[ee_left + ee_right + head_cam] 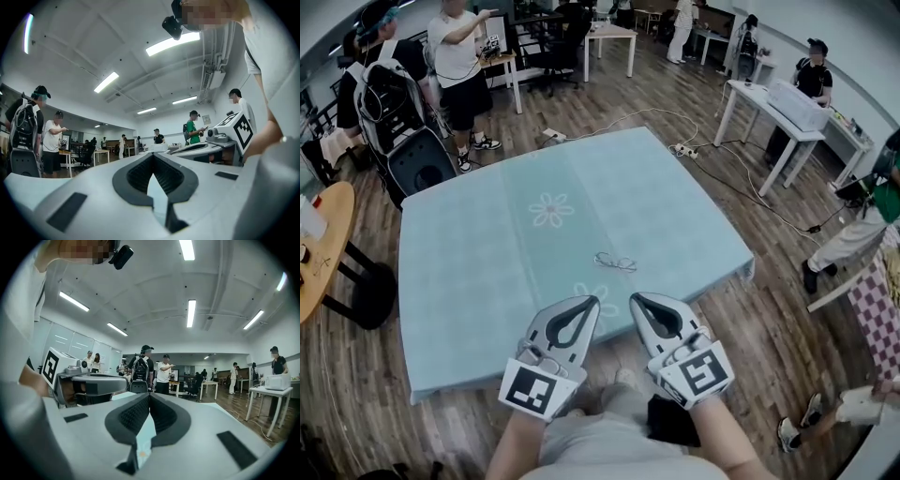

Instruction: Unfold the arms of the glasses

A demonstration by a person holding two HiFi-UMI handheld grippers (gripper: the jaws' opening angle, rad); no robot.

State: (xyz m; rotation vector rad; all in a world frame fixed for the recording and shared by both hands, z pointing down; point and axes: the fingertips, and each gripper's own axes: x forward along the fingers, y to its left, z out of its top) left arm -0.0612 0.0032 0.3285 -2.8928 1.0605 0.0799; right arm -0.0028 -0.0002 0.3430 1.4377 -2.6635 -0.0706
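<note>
Straight ahead on bench (478,281), glasses (615,262) lay crosswise to you, about midway between left tongs (592,301) and right tongs (637,298); both closed, empty

No readable text, labels or numbers anywhere.

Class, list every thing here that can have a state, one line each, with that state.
Pale blue flower-print tablecloth: spread flat.
Thin wire-framed glasses: lying on the tablecloth, untouched; arms seem folded, too small to be sure.
Left hand-held gripper: shut, empty.
Right hand-held gripper: shut, empty.
</note>
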